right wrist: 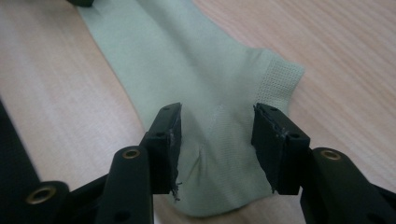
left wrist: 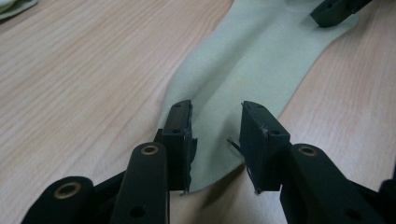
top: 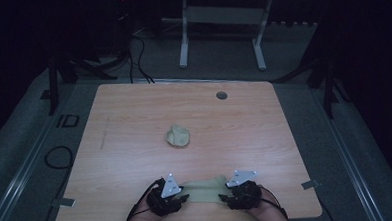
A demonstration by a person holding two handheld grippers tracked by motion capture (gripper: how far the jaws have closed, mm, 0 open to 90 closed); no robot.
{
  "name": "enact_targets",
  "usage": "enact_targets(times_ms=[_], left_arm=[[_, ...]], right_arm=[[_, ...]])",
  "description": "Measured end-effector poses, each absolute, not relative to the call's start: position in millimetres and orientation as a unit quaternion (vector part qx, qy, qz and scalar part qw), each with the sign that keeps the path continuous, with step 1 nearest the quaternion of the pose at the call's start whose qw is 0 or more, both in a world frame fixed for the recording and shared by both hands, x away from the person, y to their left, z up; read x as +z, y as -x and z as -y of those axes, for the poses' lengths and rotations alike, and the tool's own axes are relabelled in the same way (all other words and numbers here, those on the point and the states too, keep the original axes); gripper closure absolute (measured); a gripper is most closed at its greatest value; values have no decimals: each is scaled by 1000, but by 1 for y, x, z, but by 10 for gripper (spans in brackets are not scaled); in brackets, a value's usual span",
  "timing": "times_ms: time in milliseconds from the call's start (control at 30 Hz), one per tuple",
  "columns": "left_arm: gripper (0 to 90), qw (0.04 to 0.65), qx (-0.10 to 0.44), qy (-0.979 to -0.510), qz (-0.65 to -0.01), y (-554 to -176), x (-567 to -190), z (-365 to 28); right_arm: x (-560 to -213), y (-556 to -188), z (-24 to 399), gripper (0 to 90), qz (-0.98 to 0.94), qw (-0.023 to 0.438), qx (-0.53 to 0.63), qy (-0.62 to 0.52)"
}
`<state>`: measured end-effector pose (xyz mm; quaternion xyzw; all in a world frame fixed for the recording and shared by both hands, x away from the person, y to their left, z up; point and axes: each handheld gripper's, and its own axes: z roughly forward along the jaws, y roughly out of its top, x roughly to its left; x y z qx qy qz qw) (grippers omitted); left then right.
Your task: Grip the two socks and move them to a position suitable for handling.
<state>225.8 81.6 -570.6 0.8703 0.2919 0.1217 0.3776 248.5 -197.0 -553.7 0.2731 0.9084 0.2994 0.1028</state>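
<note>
While both tools stand spread, a pale green sock [top: 203,190] lies flat on the surface [top: 134,123] between them.
Left tool [left wrist: 215,137] straddles one end, right tool [right wrist: 217,144] the other, pads clear of the cloth. High view adds a balled sock [top: 177,136] mid-surface; right gripper view shows a ribbed cuff [right wrist: 279,79].

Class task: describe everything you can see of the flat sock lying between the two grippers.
The flat sock is pale green, finely ribbed knit with a coarser mesh patch at one corner. It lies stretched flat along the table's near edge. The left gripper and right gripper straddle opposite ends, jaws apart, pads not pressing it.
</note>
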Motion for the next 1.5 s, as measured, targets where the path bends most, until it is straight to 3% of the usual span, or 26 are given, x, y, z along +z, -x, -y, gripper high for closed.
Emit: enact_targets(times_ms=[367,567,667,1033,1500], left_arm=[[635,378,108,-872,-293,-214,-569,-83],[539,398,108,-863,-290,-212,-559,-86],[494,408,114,-856,-296,-214,-554,-92],[429,415,125,-835,-338,-223,-560,-123],[339,413,119,-834,-345,-227,-560,-126]], right_arm=[[-553,-244,194,505,-918,93,294,-251],[-539,-247,190,427,-921,80,304,-230],[-526,-251,187,409,-918,97,314,-222],[-506,-304,179,374,-896,105,339,-265],[-505,-354,123,372,-903,104,320,-268]])
